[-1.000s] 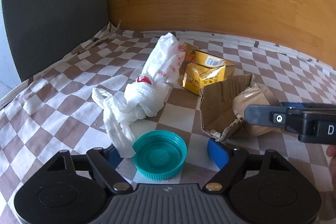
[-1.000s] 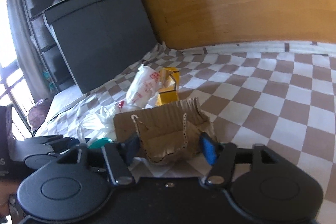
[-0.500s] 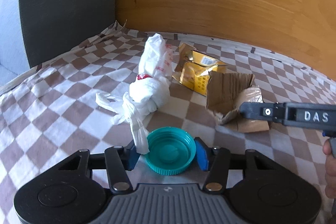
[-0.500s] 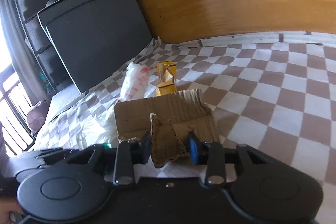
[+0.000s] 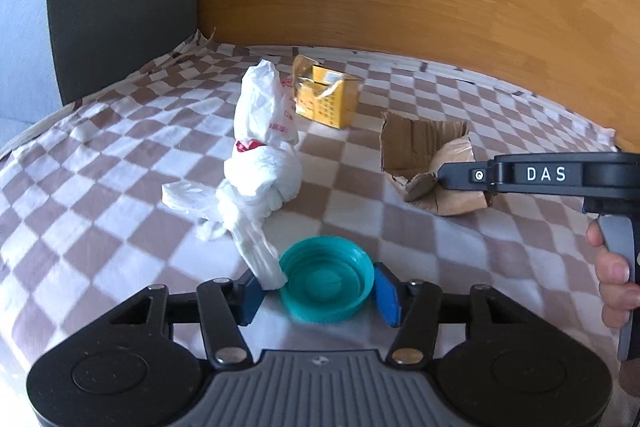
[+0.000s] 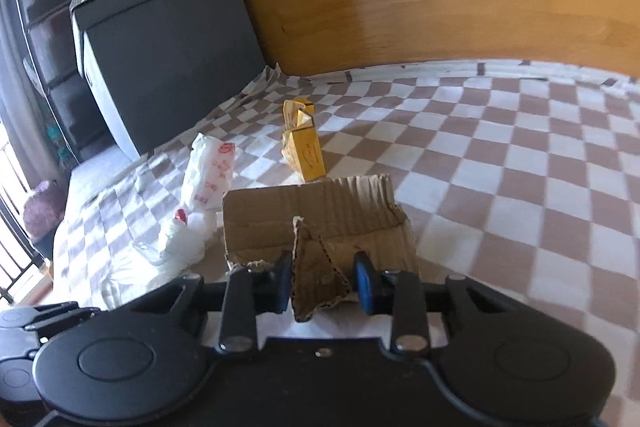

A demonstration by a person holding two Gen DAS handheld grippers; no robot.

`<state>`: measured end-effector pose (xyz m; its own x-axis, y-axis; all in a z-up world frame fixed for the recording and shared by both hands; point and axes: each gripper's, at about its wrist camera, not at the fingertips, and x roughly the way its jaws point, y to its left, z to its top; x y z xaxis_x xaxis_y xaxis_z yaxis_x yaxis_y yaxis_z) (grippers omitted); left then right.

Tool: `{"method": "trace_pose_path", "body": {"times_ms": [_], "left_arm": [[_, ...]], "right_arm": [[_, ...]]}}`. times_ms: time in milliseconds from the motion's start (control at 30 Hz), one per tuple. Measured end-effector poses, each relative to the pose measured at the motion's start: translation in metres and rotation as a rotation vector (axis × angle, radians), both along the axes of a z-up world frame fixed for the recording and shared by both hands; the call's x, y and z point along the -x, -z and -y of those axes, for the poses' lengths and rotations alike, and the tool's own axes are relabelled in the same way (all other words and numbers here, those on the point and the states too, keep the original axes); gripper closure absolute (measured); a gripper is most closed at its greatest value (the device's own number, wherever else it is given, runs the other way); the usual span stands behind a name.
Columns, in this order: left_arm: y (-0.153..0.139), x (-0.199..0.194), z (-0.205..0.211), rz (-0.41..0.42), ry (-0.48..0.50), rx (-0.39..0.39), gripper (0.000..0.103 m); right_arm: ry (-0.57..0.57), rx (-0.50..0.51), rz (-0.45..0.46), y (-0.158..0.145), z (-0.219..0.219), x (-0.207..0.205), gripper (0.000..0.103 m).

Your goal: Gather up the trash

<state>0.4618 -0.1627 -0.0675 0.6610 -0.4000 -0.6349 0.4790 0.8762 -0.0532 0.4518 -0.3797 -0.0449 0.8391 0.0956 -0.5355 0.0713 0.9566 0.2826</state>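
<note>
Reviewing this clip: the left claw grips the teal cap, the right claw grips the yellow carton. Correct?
Not quite. The left claw does grip the teal cap, but the right claw, jaws closing, holds the torn cardboard piece; the yellow carton sits untouched behind it, per the right wrist view.

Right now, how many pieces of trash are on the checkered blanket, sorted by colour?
White: 1, the knotted plastic bag
Yellow: 1, the small carton
Brown: 1, the torn cardboard box
Teal: 1, the jar lid
Total: 4
</note>
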Motion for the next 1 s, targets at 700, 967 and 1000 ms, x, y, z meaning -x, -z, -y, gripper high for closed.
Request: {"method": "trace_pose_path", "body": {"times_ms": [700,967,1000], "left_arm": [[0.000,0.002,0.015,0.020,-0.036,-0.044,0.035],[-0.001,0.003,0.014,0.027,-0.047,-0.044,0.053],[-0.001,0.004,0.014,0.025,-0.044,-0.043,0.053]], "right_arm": [[0.011,0.041,-0.006,-0.015,-0.029,0.078,0.078],[-0.003,-0.012,-0.020,-0.012,-0.022,0.078,0.086],[-0.002,-0.018,-0.020,-0.012,-0.021,0.079,0.085]]}}
